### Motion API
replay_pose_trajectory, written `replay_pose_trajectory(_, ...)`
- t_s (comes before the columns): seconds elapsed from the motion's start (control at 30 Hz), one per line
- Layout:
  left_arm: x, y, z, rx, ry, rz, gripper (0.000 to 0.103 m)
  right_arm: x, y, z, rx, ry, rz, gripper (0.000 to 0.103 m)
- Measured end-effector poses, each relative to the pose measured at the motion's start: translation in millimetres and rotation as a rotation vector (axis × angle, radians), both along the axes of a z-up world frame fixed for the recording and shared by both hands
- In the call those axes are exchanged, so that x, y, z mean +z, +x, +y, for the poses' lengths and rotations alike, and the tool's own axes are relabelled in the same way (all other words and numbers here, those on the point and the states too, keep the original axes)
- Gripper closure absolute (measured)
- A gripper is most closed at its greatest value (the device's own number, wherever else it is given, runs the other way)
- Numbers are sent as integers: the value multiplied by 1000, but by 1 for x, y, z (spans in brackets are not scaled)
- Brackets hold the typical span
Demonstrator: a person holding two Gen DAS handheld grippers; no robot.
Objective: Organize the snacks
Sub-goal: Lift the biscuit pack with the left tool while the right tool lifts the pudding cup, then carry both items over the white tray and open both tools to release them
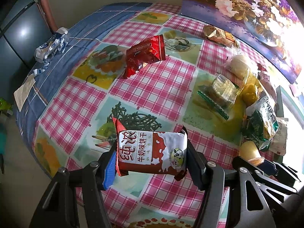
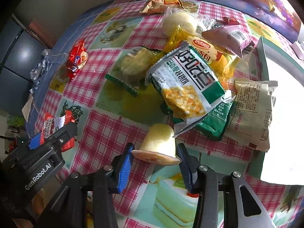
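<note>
My left gripper [image 1: 151, 152] is shut on a red and white biscuit packet [image 1: 152, 152], which it holds by its ends above the checked tablecloth [image 1: 152, 87]. The same gripper [image 2: 53, 138] and packet [image 2: 55, 123] show at the left of the right wrist view. My right gripper [image 2: 155, 157] reaches down around a pale yellow jelly cup [image 2: 159, 140] lying on its side, and both blue pads [image 2: 123, 167] touch the rim of its lid. That cup [image 1: 248, 150] also shows in the left wrist view, at the right.
A pile of snack packets lies just behind the cup, topped by a green and white cracker packet [image 2: 188, 83]. A red packet [image 1: 145, 54] lies alone farther back. A crumpled blue and white wrapper [image 1: 51, 46] sits near the table's left edge. A pale box [image 2: 263, 57] stands at the right.
</note>
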State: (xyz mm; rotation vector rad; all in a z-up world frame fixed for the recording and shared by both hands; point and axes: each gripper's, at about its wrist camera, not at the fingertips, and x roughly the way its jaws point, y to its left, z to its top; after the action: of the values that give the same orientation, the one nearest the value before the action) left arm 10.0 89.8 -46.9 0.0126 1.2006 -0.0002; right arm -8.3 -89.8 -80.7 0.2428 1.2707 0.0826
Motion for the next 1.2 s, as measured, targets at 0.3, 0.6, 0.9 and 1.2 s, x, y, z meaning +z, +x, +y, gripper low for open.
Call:
replay_pose_trajectory(0.3, 5, -1, -1, 7, 20, -15, 38, 21, -5, -2, -5, 42, -53, 54)
replay_pose_trajectory(0.6, 10, -2, -6, 2, 41, -27, 38, 37, -10, -9, -29, 67, -103, 54)
replay_pose_trajectory(0.9, 27, 0, -22, -38, 38, -52, 38, 56, -22, -38, -136, 72, -181, 54)
replay_pose_trajectory(1.2, 58, 11, -83, -169, 22, -93, 38, 80, -25, -95, -338, -35, -251, 54)
